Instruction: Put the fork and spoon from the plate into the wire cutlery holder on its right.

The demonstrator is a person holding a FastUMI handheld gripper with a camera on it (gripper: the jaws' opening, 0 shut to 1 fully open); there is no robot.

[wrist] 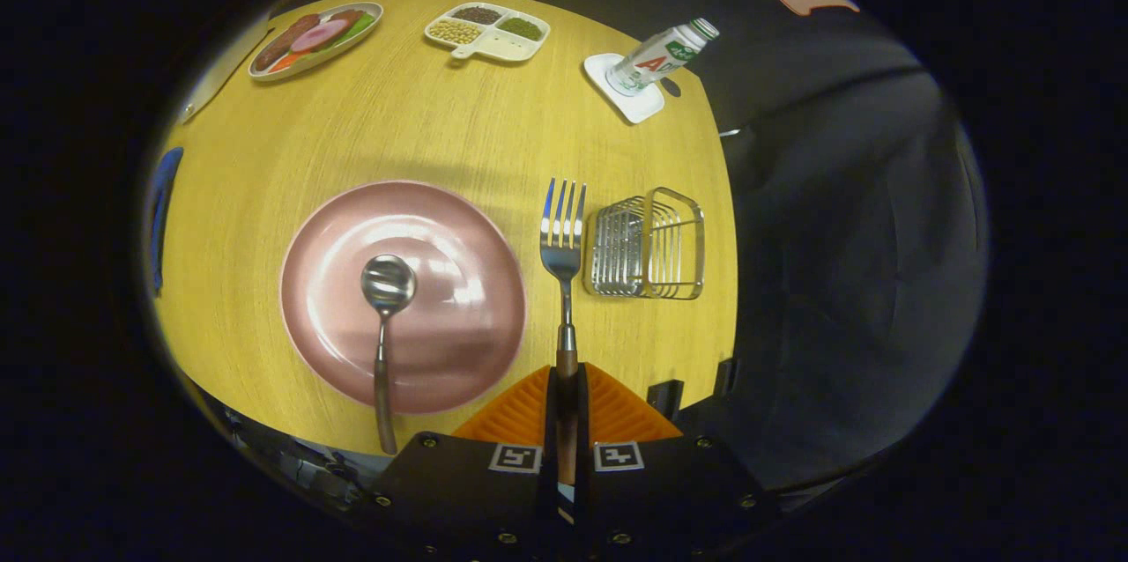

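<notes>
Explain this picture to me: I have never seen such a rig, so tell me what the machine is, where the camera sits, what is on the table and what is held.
The camera rides on a hand-held two-finger gripper and looks forward along its fingers. The fingers are closed on the handle of a fork, which points ahead, its tines between the pink plate and the wire cutlery holder. A spoon lies on the plate, its handle reaching over the near rim. All this is on a yellow wooden table. Further off are a platter of food, a divided dish and a bottle on a white coaster.
</notes>
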